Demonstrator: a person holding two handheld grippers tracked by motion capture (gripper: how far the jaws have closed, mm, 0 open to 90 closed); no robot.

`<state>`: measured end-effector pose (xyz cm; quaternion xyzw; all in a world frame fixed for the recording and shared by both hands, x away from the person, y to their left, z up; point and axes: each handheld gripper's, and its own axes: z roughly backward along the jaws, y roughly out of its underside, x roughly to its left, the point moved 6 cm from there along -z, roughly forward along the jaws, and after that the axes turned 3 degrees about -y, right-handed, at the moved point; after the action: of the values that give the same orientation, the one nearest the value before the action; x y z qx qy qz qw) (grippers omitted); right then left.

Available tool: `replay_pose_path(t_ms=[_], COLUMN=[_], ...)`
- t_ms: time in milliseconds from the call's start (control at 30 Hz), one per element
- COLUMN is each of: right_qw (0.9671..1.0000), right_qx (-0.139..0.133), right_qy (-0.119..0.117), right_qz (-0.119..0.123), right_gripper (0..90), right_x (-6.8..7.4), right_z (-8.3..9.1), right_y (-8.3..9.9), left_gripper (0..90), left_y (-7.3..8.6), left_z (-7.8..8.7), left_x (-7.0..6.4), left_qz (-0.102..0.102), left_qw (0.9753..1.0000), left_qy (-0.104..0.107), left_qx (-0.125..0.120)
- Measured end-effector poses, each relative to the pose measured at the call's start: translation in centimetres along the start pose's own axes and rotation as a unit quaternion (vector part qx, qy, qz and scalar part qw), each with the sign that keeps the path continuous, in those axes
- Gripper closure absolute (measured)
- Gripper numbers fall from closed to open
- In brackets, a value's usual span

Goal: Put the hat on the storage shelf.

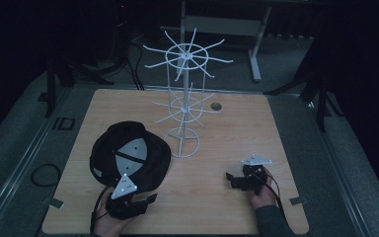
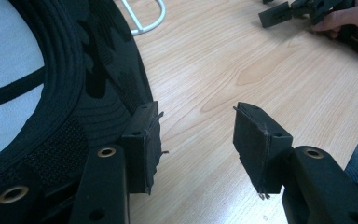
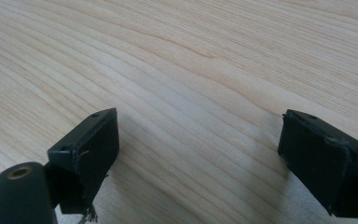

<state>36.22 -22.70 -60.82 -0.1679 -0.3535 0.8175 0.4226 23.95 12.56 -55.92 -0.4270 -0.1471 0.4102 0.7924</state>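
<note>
A black cap (image 1: 128, 155) is lying upside down on the left of the wooden table (image 1: 237, 133), beside the white wire rack (image 1: 185, 98). The left gripper (image 1: 150, 199) is sitting released just near it, touching its rim. The right gripper (image 1: 228, 177) is resting released, well apart to the right.

On the table (image 1: 237, 128) there are 1 black cap (image 1: 128, 155), 1 white wire rack (image 1: 185, 98) and 2 grippers.

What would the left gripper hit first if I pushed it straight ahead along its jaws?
Probably the black cap: its edge lies right against one jaw of the open left gripper. Between the jaws is bare table; farther off stands the white wire rack's base.
</note>
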Motion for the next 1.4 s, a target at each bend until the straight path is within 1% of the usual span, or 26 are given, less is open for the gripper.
replay_pose_path(t_ms=[267,400,533,567,800,933,1000,1100,1167,1200,1300,1400], right_qw=[1.0000,1.0000,1.0000,1.0000,1.0000,1.0000,1.0000,1.0000,1.0000,1.0000,1.0000,1.0000], right_qx=[0.000,0.000,0.000,0.000,0.000,0.000,0.000,0.000,0.000,0.000,0.000,0.000], right_qy=[0.000,0.000,0.000,0.000,0.000,0.000,0.000,0.000,0.000,0.000,0.000,0.000], right_qz=[0.000,0.000,0.000,0.000,0.000,0.000,0.000,0.000,0.000,0.000,0.000,0.000], right_gripper=[12.3,12.3,12.3,12.3,12.3,12.3,12.3,12.3,12.3,12.3,12.3,12.3], right_x=[0.0,0.0,0.0,0.0,0.0,0.0,0.0,0.0,0.0,0.0,0.0,0.0], right_z=[0.0,0.0,0.0,0.0,0.0,0.0,0.0,0.0,0.0,0.0,0.0,0.0], right_y=[0.0,0.0,0.0,0.0,0.0,0.0,0.0,0.0,0.0,0.0,0.0,0.0], left_gripper=[51.4,51.4,51.5,52.0,52.2,52.4,52.7,52.7,52.6,52.7,52.7,51.6], left_y=[0.2,0.7,0.9,1.0,1.7,2.1,2.5,2.9,3.0,3.0,3.1,3.1], left_z=[0.1,-0.1,-0.3,-0.3,-0.5,-0.2,-0.1,-0.4,-0.6,-0.7,-0.9,-1.1], left_x=[0.0,0.4,0.7,0.8,0.8,1.0,1.0,1.1,1.2,1.3,1.5,1.6], left_qz=[0.000,0.007,0.010,0.008,0.013,0.013,0.017,0.020,0.018,0.022,0.023,0.027], left_qw=[1.0000,0.9998,0.9996,0.9995,0.9990,0.9987,0.9985,0.9980,0.9977,0.9975,0.9969,0.9968], left_qy=[-0.002,-0.013,-0.023,-0.025,-0.034,-0.039,-0.040,-0.046,-0.049,-0.051,-0.056,-0.058], left_qx=[0.002,0.010,0.014,0.016,0.026,0.031,0.033,0.039,0.042,0.044,0.050,0.048])
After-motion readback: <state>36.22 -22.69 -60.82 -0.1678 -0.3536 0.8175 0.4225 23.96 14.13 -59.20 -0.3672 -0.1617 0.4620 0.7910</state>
